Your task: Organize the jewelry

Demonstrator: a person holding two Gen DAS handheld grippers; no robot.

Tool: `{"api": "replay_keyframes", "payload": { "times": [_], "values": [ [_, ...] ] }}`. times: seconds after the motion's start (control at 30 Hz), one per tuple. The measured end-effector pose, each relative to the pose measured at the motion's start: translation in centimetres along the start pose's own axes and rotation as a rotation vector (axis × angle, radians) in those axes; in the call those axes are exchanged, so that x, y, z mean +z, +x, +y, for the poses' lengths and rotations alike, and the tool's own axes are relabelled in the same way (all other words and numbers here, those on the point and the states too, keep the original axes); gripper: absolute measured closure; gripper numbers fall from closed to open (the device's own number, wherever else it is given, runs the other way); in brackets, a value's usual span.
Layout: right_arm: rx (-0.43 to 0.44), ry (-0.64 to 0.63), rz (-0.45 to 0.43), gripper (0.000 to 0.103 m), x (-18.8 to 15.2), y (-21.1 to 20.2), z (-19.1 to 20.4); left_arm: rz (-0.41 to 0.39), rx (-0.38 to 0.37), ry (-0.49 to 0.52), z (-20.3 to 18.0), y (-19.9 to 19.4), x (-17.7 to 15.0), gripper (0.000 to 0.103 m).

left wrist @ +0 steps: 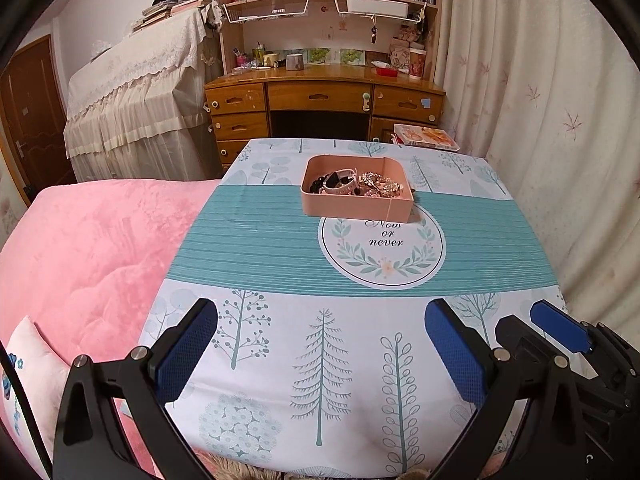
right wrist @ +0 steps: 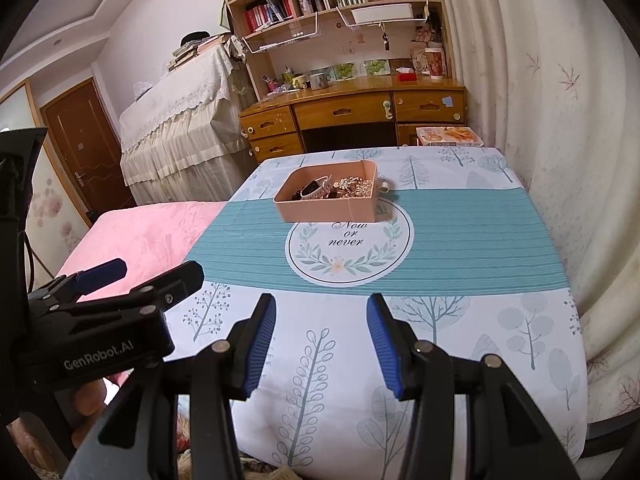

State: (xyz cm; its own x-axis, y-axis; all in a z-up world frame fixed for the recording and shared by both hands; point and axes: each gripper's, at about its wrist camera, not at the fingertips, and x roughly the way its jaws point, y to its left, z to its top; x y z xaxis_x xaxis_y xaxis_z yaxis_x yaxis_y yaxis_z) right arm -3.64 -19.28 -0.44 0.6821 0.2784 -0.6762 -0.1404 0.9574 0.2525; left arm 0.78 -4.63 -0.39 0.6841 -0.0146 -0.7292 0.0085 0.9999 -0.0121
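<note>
A pink box [left wrist: 352, 206] stands at the far middle of the table and also shows in the right wrist view [right wrist: 324, 210]. It holds a white band [left wrist: 339, 186], dark pieces and a heap of gold-coloured chains [left wrist: 380, 186]. A small pale piece [right wrist: 385, 186] lies on the cloth by the box's right wall. My left gripper [left wrist: 320, 344] is open and empty above the table's near edge, far from the box. My right gripper [right wrist: 321, 340] is open and empty, also near the front edge. Each shows at the side of the other's view.
The table has a tree-print cloth [left wrist: 320, 360] with a teal band. A pink bed [left wrist: 80, 248] adjoins it on the left. A curtain [left wrist: 540, 100] hangs on the right. A wooden desk [left wrist: 320, 96] with bookshelves stands behind, a book [left wrist: 426, 137] beside it.
</note>
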Motion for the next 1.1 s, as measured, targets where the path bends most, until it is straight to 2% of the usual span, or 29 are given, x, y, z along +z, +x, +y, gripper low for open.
{"api": "replay_keyframes", "payload": {
  "times": [1.1],
  "values": [
    [0.012,0.017,0.027,0.055,-0.4,0.89,-0.12,0.038,-0.015,-0.005,0.18,1.09,-0.31,0.001]
  ]
}}
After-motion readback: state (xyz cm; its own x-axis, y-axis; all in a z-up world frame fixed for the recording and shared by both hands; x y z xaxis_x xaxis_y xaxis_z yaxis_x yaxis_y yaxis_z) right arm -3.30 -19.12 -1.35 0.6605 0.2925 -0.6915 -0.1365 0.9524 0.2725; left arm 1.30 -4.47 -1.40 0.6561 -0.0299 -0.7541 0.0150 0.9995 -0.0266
